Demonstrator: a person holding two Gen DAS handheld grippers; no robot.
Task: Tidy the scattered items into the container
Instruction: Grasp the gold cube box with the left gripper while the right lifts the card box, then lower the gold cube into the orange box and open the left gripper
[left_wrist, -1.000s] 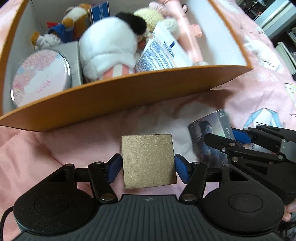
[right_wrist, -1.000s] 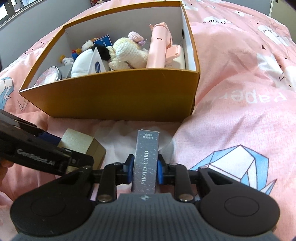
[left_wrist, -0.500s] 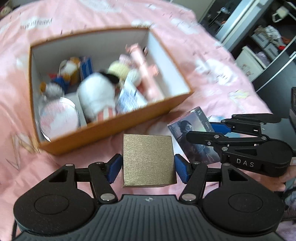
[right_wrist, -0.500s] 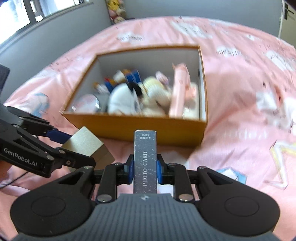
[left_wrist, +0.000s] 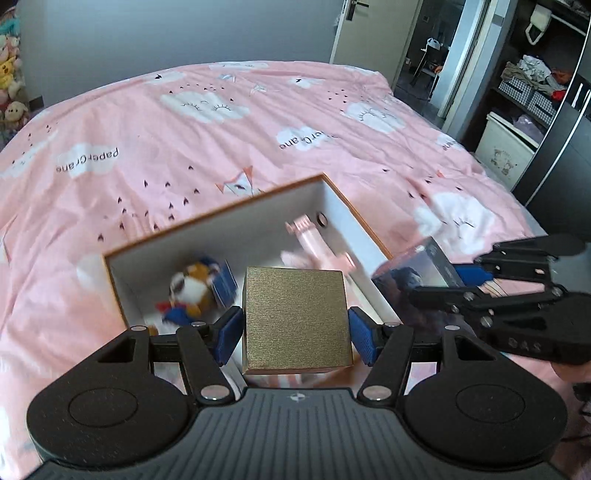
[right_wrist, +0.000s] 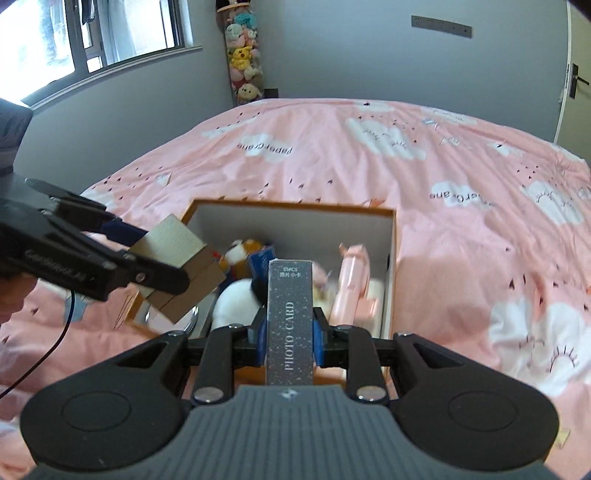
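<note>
My left gripper (left_wrist: 295, 330) is shut on a gold cube box (left_wrist: 295, 319), its blue pads pressing both sides. It hangs above the near left part of the orange cardboard box (left_wrist: 343, 195), which has white inner walls. My right gripper (right_wrist: 290, 338) is shut on a grey photo card box (right_wrist: 290, 321) held upright over the orange box (right_wrist: 295, 206). The gold cube (right_wrist: 173, 273) and left gripper (right_wrist: 147, 266) show at left in the right wrist view. The photo card box (left_wrist: 417, 273) shows at right in the left wrist view.
Inside the orange box lie a small plush toy (left_wrist: 190, 290), a blue packet (right_wrist: 262, 260), a white plush (right_wrist: 236, 302) and a pink handled item (left_wrist: 317, 247). A pink duvet (left_wrist: 221, 147) with cloud prints covers the bed. A doorway and shelves (left_wrist: 517, 92) stand at right.
Both grippers rose with their boxes still held and now hang over the orange box, which looks smaller and lower. The views tilted up, showing more of the bed and room.
</note>
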